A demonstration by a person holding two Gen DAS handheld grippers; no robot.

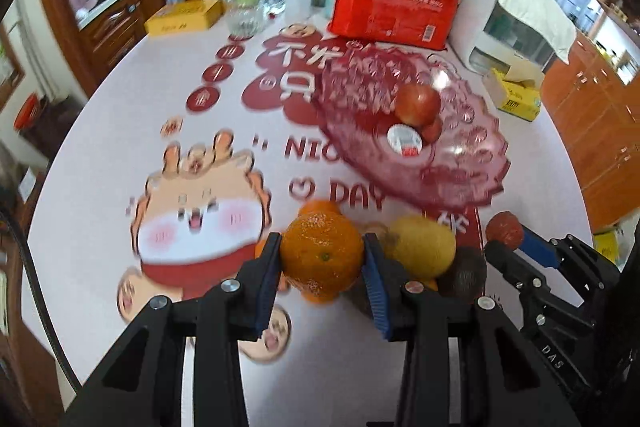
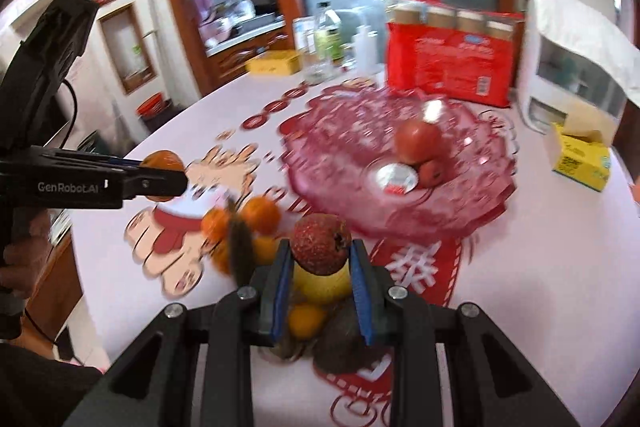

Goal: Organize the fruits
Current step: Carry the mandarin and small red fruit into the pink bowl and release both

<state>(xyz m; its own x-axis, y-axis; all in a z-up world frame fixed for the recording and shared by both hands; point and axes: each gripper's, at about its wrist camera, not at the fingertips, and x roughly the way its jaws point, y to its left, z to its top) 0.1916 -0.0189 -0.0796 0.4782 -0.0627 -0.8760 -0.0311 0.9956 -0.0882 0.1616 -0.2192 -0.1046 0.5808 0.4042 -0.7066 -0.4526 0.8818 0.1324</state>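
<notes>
L claw [image 1: 322,259] is clamped on an orange [image 1: 321,254]; both blue pads press its sides and the fruit sits clear above the bench [image 1: 120,131]. The claw pitches steeply down toward the bench. In the R wrist view the same claw [image 2: 166,179] enters from 9 o'clock, seen side-on, with the orange [image 2: 162,163] at its tip and a person's hand [image 2: 24,247] on the grip below.

R claw [image 2: 320,259] is closed on a dark red, rough-skinned fruit [image 2: 320,245], pads tight on both sides, angled down approx. halfway between level and vertical. In the L wrist view this claw [image 1: 510,241] shows at 4 o'clock, red fruit [image 1: 505,230] at its tip.

Remaining fruit pile lies on the bench under both claws: yellow fruit [image 1: 422,245], avocado [image 1: 466,273], plus 2 more oranges [image 2: 262,215] at 9 o'clock of the R claw.

Pink glass dish [image 2: 472,203] sits on the bench at 12 to 1 o'clock of the pile, well apart from both claws. It holds an apple [image 2: 418,141], a smaller red fruit [image 2: 432,173] touching it, and a round label [image 2: 396,179].

Motion blur: fine detail not readable.
</notes>
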